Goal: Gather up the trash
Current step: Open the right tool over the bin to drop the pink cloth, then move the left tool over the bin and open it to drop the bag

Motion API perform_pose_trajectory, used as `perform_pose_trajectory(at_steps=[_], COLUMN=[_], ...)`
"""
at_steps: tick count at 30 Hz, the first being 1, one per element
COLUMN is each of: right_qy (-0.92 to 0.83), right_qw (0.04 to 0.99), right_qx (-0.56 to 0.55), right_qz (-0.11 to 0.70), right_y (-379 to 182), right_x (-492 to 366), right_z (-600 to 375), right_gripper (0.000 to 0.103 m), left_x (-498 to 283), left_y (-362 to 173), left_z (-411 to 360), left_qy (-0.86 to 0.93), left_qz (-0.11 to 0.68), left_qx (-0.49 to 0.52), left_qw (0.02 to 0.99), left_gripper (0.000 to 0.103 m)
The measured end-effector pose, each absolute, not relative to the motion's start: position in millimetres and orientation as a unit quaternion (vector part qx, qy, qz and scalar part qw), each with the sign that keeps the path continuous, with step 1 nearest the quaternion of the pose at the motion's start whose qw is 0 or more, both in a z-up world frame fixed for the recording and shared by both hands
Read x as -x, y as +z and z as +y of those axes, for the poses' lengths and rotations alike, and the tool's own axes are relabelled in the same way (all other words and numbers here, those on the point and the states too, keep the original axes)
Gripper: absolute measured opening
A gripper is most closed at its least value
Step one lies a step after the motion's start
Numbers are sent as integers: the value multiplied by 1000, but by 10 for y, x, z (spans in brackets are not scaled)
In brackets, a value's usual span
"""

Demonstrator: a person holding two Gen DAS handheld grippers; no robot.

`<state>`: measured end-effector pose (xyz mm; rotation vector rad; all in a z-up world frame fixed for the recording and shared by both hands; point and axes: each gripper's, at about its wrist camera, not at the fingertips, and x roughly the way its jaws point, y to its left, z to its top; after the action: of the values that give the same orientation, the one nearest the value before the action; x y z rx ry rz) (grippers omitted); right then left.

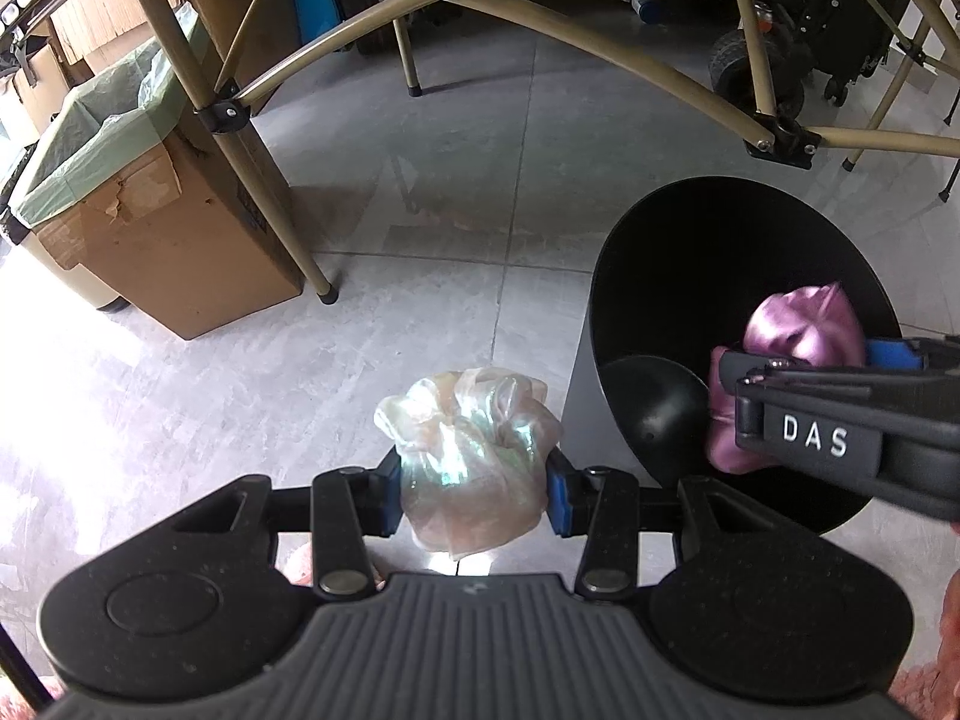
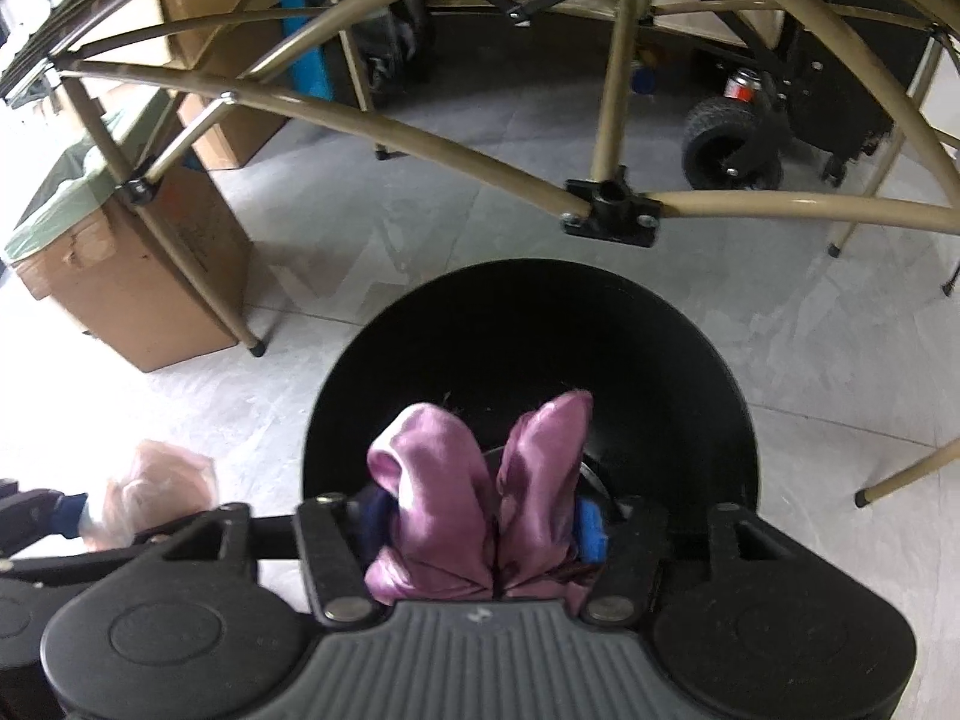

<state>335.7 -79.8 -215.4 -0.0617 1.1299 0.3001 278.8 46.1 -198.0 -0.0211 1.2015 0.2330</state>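
My left gripper [image 1: 474, 489] is shut on a crumpled pale iridescent wrapper [image 1: 471, 456] and holds it above the floor, just left of a round black trash bin [image 1: 690, 276]. My right gripper [image 2: 480, 525] is shut on a crumpled shiny purple wrapper [image 2: 474, 504] and holds it over the open mouth of the bin [image 2: 528, 324]. In the left wrist view the right gripper [image 1: 798, 378] comes in from the right with the purple wrapper [image 1: 798, 324] above the bin. In the right wrist view the pale wrapper [image 2: 159, 495] shows at the far left.
A cardboard box [image 1: 174, 240] lined with a green bag stands at the left on the grey tiled floor. Tan folding-table legs [image 1: 270, 204] and crossbars [image 2: 612, 210] stand beyond the bin. A black wheeled cart [image 2: 738, 132] is at the back right.
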Motion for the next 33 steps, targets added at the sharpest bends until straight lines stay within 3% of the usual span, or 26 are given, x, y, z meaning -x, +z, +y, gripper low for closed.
perform_pose_trajectory(at_steps=[2, 5, 33], right_qy=[133, 127, 118], right_qw=[835, 832, 847], right_qx=[30, 24, 34], right_qz=[532, 539, 518], right_y=[-2151, -2167, -1862], right_x=[-3366, -3384, -3270], right_z=[-818, -842, -1281], right_gripper=[87, 102, 103], left_x=[-2786, -2787, -2803], left_y=[-1983, -1986, -1853], left_z=[462, 457, 208], left_qy=[110, 110, 86], left_qz=[564, 564, 543], left_qx=[9, 7, -4], left_qw=[818, 818, 835], left_gripper=[44, 44, 44])
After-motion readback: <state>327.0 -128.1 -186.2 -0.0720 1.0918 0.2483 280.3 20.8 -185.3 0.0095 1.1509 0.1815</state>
